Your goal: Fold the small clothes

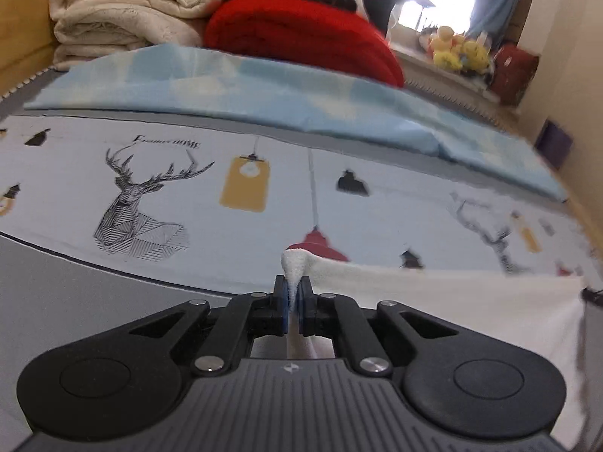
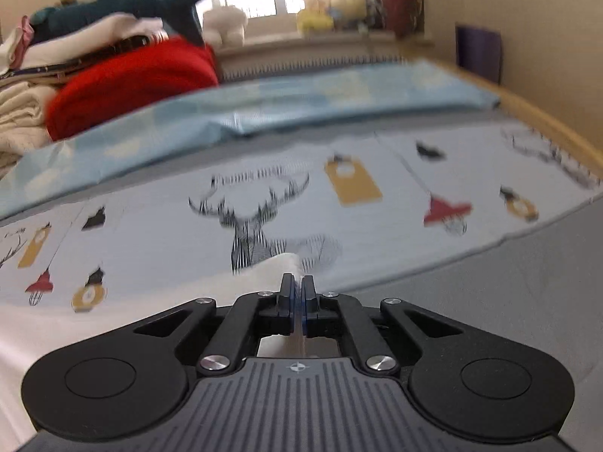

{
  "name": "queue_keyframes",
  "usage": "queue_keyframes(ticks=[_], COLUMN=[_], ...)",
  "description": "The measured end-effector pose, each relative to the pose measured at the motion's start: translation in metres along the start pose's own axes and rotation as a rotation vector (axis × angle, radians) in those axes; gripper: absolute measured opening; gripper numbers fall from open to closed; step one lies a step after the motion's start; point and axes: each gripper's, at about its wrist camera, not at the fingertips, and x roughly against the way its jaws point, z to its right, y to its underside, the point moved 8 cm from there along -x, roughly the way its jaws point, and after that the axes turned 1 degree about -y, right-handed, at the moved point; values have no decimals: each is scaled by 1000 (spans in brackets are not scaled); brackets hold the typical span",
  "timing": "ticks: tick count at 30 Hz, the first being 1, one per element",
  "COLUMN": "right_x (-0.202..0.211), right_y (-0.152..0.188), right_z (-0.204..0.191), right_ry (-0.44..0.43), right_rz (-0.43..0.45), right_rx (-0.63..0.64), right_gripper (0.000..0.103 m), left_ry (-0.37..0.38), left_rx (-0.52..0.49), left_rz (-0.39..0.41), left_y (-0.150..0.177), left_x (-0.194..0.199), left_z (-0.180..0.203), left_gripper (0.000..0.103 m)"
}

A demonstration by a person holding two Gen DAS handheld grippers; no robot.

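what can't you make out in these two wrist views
- White cloth, left wrist view: its lower part is hidden behind the left hand-held gripper and cut off by the frame edge, so the garment type is unclear.
- White cloth, right wrist view: the right hand-held gripper covers the pinched corner.
- Windowsill toys, right wrist view: blurred and washed out by window glare.
- Deer print, right wrist view: smeared by motion blur.

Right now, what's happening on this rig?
A person is folding a small white cloth with two handheld grippers. The left gripper is shut on one bunched corner, and the right gripper is shut on another, with the cloth stretched between them. They hold it over the deer-print bedsheet. No fold is visible yet.
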Motion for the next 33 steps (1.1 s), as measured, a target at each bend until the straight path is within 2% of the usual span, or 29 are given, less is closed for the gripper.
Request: queue_keyframes(ticks=[2,3,4,7,10,11,14,17,20,21,22,23,24,25,28,30,31,33], right_x=[-7,-11,-16,-11,3,8,26,45,64,69,75,81,85,91,113,130,138,144], right_y=[2,5,9,12,21,28,55,91,124,132,139,145,149,149,130,118,117,133], right_z=[3,7,11,15,14,14,18,20,22,22,23,23,24,23,26,35,38,39], right_ry=[57,76,80,67,19,0,-23,-71,-69,-73,-73,-70,-69,-74,-128,-134,-126,-91], right_rz=[-29,-68,-110,-154,-219,-257,-365,-496,-588,-608,-623,-633,-630,-615,-532,-484,-476,-509], right_rx=[4,-9,-30,-59,-41,-31,-6,8,80,94,102,111,119,126,13,-84,-103,-63], right_gripper=[5,16,21,22,25,30,31,41,45,45,44,42,21,8,6,6,5,5], left_ry=[-3,1,10,65,117,135,160,169,176,178,174,161,150,155,191,175,167,153], left_rx=[-5,2,4,15,17,2,-78,-179,-244,-257,-276,-301,-331,-344,-313,-332,-326,-299], left_rz=[-91,-110,-118,-196,-311,-356,-471,-547,-585,-596,-607,-604,-591,-571,-500,-475,-484,-537], left_y=[10,14,17,31,57,68,104,140,166,173,181,185,187,185,166,161,164,180], left_x=[-12,-13,-12,-4,4,7,19,33,45,47,50,53,56,60,82,97,102,101], left_z=[2,2,2,-1,-1,0,2,5,4,2,1,0,0,0,-7,-15,-21,-28], left_gripper=[13,13,16,38,42,44,45,45,46,45,41,20,9,7,6,6,6,7])
